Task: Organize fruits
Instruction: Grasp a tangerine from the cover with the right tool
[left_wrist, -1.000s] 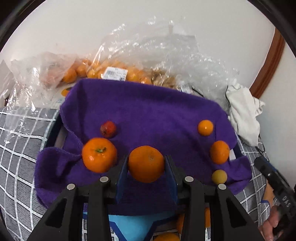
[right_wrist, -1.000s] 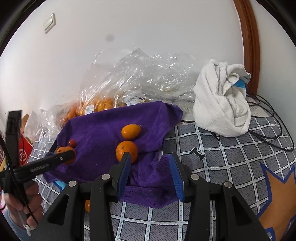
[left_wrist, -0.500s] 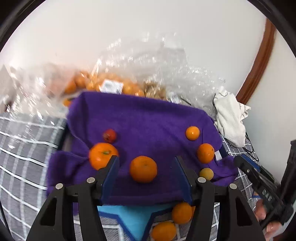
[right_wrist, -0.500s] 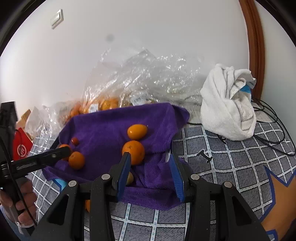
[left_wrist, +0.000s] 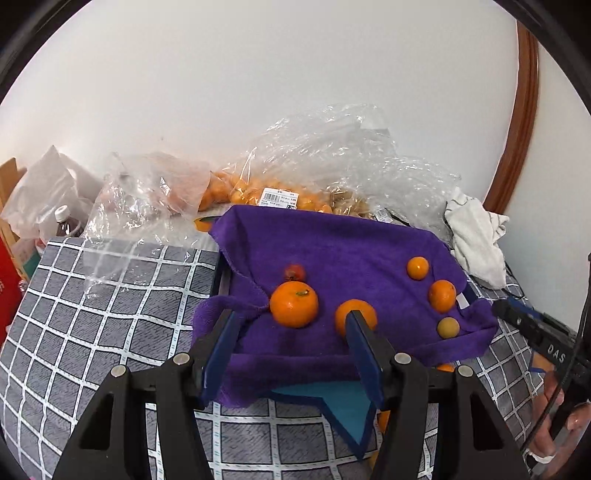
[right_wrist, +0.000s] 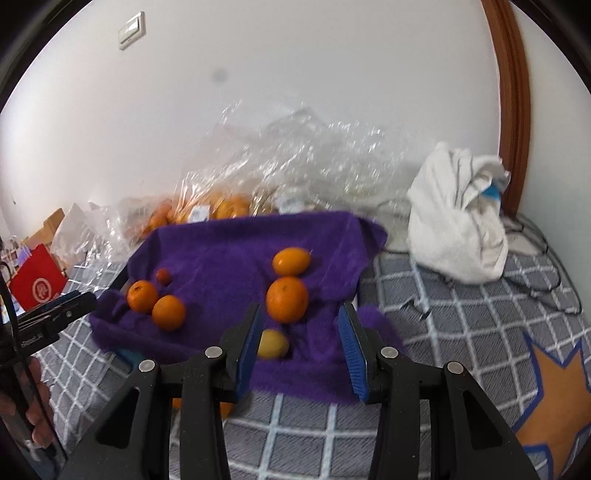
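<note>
A purple towel (left_wrist: 343, 247) lies on the grid-pattern cloth and carries several fruits. In the left wrist view a large orange (left_wrist: 294, 304) and a second orange (left_wrist: 360, 312) sit near its front, with a small red fruit (left_wrist: 294, 272) behind them. At the right lie two small oranges (left_wrist: 417, 267) (left_wrist: 442, 295) and a yellow fruit (left_wrist: 448, 327). My left gripper (left_wrist: 291, 345) is open and empty, drawn back from the towel's front edge. My right gripper (right_wrist: 301, 341) is open and empty at the towel's right front, with the yellow fruit (right_wrist: 274, 344) just beyond its left finger.
Clear plastic bags (left_wrist: 280, 192) with several oranges lie behind the towel by the wall. A white cloth bundle (right_wrist: 458, 236) sits at the right, with black cables (right_wrist: 546, 273) beside it. More oranges (left_wrist: 445, 367) lie below the towel's front edge. A red box (right_wrist: 37, 288) stands at the left.
My left gripper opened, let go of the orange onto the towel and drew back and up. My right gripper rose slightly and stayed open.
</note>
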